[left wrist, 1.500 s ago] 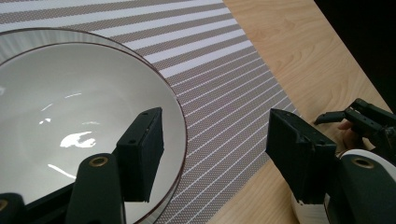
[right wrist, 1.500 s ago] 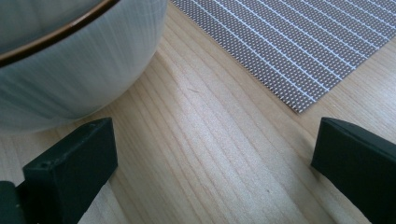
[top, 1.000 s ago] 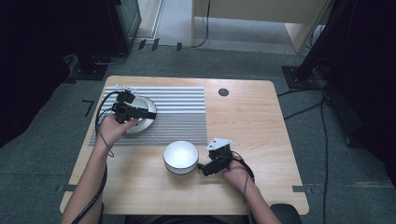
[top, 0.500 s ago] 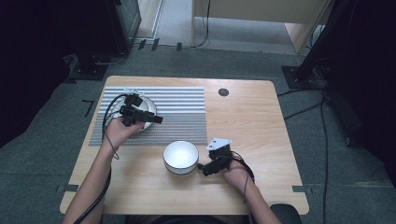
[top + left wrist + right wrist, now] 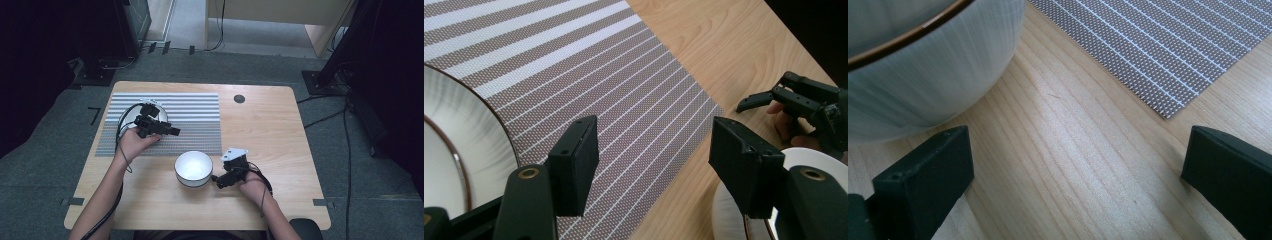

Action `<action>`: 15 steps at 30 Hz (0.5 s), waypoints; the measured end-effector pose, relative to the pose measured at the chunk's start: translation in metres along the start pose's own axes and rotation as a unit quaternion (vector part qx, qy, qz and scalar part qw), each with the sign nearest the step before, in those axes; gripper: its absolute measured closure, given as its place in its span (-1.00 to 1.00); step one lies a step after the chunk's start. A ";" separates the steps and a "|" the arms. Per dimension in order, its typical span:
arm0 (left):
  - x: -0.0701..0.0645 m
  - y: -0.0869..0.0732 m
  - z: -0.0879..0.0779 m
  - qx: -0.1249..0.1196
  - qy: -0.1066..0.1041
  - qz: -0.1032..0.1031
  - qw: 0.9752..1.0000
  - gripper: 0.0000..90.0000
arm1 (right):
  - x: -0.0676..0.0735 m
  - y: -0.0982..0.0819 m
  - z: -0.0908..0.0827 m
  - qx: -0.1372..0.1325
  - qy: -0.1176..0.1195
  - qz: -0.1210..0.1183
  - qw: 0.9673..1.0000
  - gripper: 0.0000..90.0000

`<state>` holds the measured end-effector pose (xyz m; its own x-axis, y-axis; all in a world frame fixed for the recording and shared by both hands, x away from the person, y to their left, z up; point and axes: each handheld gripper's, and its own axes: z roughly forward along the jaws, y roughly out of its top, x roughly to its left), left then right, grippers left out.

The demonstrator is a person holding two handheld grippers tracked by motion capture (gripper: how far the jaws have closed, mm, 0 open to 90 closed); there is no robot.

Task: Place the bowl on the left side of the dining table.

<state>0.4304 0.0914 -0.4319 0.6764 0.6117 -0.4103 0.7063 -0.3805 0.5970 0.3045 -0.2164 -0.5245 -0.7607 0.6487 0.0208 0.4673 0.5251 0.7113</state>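
Looking down from the high view, the left gripper hovers empty over the striped placemat beside the plate, while the right gripper sits by the white bowl on the worktop; the left gripper view shows its fingers apart and nothing between them, and the right gripper view shows those fingers apart too and low beside the bowl wall, so a careless nudge might shove it.

A wooden table stands on grey carpet; behind it a pale cabinet, cables to its right.
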 end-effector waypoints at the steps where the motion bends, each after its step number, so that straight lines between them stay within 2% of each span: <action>1: 0.000 0.000 0.001 0.002 0.000 0.000 1.000 -0.20 | 0.000 0.000 0.000 0.000 0.000 0.000 1.000 -1.00; 8: -0.004 -0.003 0.009 0.002 0.007 0.016 1.000 -0.20 | 0.000 0.000 0.000 0.000 0.000 0.001 1.000 -1.00; 15: -0.009 -0.004 0.021 0.011 0.005 0.031 0.999 -0.20 | 0.000 0.000 0.000 0.000 0.000 0.000 1.000 -1.00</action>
<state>0.4255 0.0730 -0.4452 0.7171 0.5929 -0.3663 0.6674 -0.4328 0.6061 0.3045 -0.2163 -0.5245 -0.7603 0.6493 0.0213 0.4682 0.5249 0.7108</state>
